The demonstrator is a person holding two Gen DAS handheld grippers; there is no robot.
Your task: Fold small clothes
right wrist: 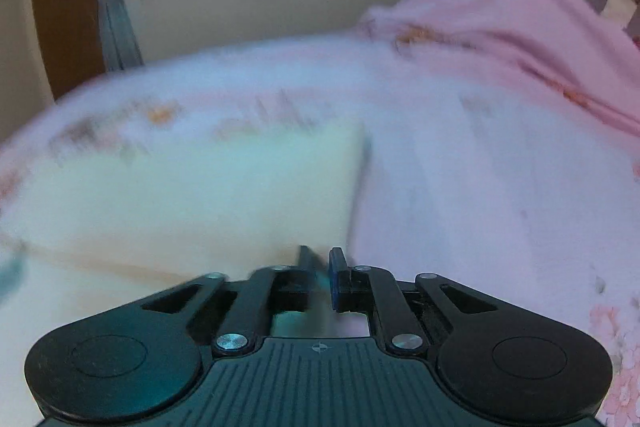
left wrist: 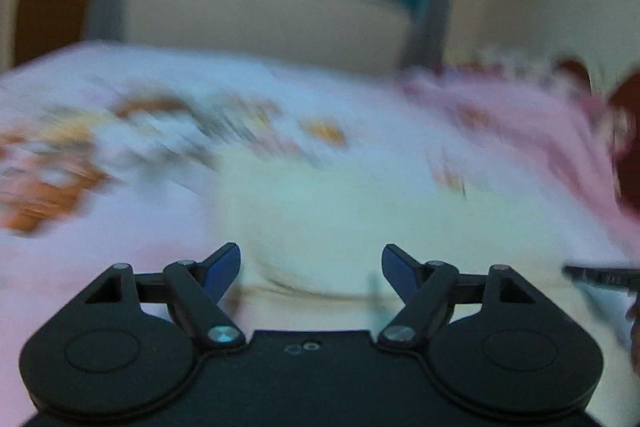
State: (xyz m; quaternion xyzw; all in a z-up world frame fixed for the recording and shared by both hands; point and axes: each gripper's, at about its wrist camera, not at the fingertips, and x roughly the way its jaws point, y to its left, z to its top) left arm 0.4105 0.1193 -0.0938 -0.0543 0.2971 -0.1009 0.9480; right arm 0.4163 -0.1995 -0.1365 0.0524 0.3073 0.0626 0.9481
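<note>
w/ right gripper clamped on pale garment corner, left gripper spread wide: carry edge toward 12 o'clock, keep taut.

Left gripper with fingers wide apart; right gripper seemingly pinched closed, view blurred.
</note>
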